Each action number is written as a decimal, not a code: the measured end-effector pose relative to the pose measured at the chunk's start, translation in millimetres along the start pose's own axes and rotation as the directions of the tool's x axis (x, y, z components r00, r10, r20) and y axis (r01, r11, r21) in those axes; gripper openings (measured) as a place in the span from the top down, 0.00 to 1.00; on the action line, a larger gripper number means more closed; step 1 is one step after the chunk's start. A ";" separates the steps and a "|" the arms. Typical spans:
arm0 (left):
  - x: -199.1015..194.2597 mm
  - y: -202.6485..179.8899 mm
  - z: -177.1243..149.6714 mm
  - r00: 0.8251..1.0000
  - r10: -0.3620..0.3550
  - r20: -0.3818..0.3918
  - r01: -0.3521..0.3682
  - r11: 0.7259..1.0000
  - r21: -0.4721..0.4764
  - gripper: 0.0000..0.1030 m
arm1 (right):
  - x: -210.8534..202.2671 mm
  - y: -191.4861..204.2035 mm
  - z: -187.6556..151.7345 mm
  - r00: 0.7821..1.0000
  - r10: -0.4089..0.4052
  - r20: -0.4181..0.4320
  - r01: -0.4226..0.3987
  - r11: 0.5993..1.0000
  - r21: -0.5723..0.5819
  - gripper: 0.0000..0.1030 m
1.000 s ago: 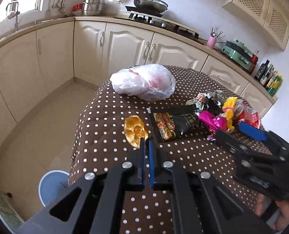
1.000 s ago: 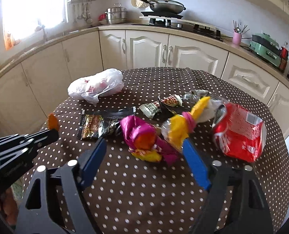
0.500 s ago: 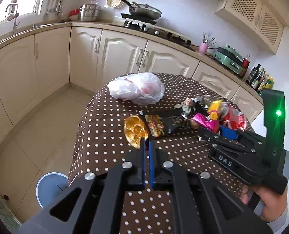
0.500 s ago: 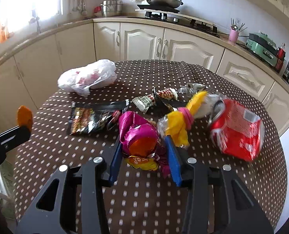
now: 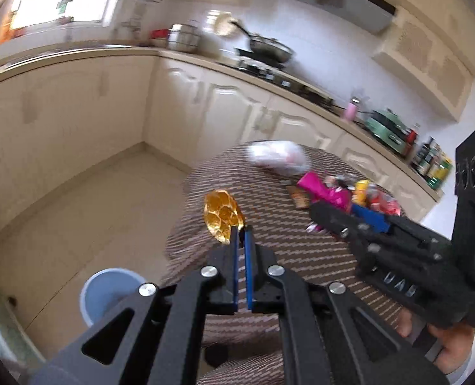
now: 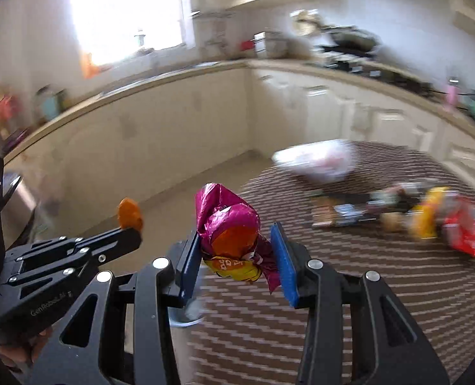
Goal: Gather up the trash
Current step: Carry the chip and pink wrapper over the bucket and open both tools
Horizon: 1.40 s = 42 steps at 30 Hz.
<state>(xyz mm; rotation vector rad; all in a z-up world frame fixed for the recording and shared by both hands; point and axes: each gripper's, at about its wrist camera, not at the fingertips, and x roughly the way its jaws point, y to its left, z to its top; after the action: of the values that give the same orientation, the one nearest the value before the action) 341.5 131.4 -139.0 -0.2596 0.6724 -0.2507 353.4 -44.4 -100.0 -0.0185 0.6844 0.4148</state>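
Note:
My left gripper (image 5: pixel 241 231) is shut on an orange crinkled wrapper (image 5: pixel 221 218) and holds it in the air past the table's left edge; it also shows in the right wrist view (image 6: pixel 130 214). My right gripper (image 6: pixel 236 250) is shut on a magenta and yellow snack wrapper (image 6: pixel 231 227), lifted above the table edge; it shows in the left wrist view (image 5: pixel 322 189) too. A pale blue bin (image 5: pixel 109 292) stands on the floor below the left gripper. More wrappers (image 6: pixel 429 215) lie on the dotted tablecloth (image 6: pixel 349 288).
A white plastic bag (image 6: pixel 317 160) lies at the table's far side. A dark snack packet (image 6: pixel 343 211) and a red packet (image 6: pixel 468 231) lie among the wrappers. Cream cabinets (image 5: pixel 77 122) line the walls around a tiled floor (image 5: pixel 87 211).
My right gripper has closed on the magenta wrapper and lifted it off the table. Both grippers have swung left, toward the table edge and the floor; the views are motion-blurred.

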 end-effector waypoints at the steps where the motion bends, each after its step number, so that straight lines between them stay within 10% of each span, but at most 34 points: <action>1: -4.2 10.4 -2.4 1.000 0.020 0.000 -0.020 1.000 -0.011 0.97 | 9.6 15.0 -2.5 1.000 0.025 -0.017 -0.025 1.000 -0.014 0.61; 11: 5.7 141.9 -52.9 0.968 0.212 -0.135 -0.230 0.963 -0.140 0.97 | 121.3 117.0 -35.0 0.963 0.148 -0.226 -0.176 0.979 -0.107 0.61; 28: 129.4 235.0 -77.6 0.935 0.189 -0.301 -0.261 0.939 -0.222 0.96 | 242.3 123.4 -72.4 0.944 0.006 -0.331 -0.063 0.985 -0.161 0.61; 33: 130.1 236.4 -75.7 0.931 0.227 -0.286 -0.291 0.934 -0.206 0.63 | 250.7 115.6 -74.0 0.944 -0.015 -0.331 -0.034 0.989 -0.142 0.61; 42: 104.5 260.0 -85.6 0.931 0.228 -0.285 -0.304 0.917 -0.259 0.58 | 257.3 138.2 -80.2 0.933 0.004 -0.359 -0.064 0.986 -0.154 0.61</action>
<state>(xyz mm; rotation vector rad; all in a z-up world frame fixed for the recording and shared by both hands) 403.0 329.6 -345.8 -0.4262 0.9892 0.0888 431.5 164.5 -305.0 -0.2438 1.0096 0.5068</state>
